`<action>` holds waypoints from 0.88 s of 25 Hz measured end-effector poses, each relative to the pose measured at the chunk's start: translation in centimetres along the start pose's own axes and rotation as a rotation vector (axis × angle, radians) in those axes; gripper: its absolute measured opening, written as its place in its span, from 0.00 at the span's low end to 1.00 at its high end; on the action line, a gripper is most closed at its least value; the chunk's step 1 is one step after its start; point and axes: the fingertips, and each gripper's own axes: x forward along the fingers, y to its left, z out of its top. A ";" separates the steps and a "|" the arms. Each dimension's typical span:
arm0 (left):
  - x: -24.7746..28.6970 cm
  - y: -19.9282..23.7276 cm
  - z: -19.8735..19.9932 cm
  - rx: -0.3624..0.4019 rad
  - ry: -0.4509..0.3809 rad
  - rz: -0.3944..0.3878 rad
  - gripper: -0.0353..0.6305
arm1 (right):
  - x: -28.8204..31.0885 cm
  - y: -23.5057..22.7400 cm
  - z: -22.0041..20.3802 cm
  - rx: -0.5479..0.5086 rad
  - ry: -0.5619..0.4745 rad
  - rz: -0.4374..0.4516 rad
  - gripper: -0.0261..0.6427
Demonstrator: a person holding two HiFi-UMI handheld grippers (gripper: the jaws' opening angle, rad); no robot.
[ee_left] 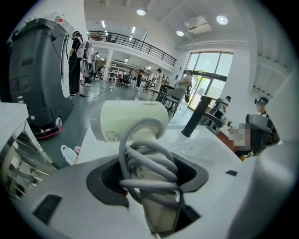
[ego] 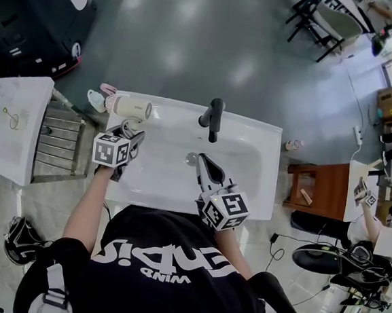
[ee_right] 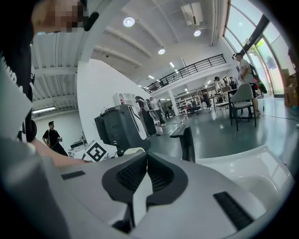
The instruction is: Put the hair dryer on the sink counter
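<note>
Head view, bottom of frame: person in black shirt (ego: 172, 273).
Right gripper (ego: 204, 167) over basin, centre of frame; jaws pressed together, nothing between.
Left gripper (ego: 135, 137) left of centre; jaws wide, clamped on handle of hair dryer (ego: 133, 107), grey cord (ee_left: 149, 163) wound round handle.
Dryer body at upper-left corner of white sink counter (ego: 258, 185); resting or just above, cannot tell.
Black faucet (ego: 213, 118) at back rim.
Metal rack (ego: 61, 140) left of counter, wooden side table (ego: 316, 187) right.
Beyond: glossy grey floor (ego: 192, 43), dark machine (ego: 31, 15) upper left, chair (ego: 334, 25) upper right.
</note>
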 end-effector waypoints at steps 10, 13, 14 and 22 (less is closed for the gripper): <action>1.0 0.3 -0.9 0.030 0.054 0.006 0.48 | -0.6 -1.3 0.0 0.004 -0.003 -0.016 0.07; 1.1 0.5 -1.3 0.048 0.075 0.010 0.48 | -0.6 -1.3 0.1 0.006 -0.009 -0.019 0.07; 1.2 0.6 -1.5 0.053 0.081 0.012 0.48 | -0.6 -1.3 0.2 0.007 -0.011 -0.019 0.07; 1.4 1.4 -1.9 0.101 0.124 0.043 0.48 | -0.7 -1.6 0.2 0.007 -0.012 -0.027 0.07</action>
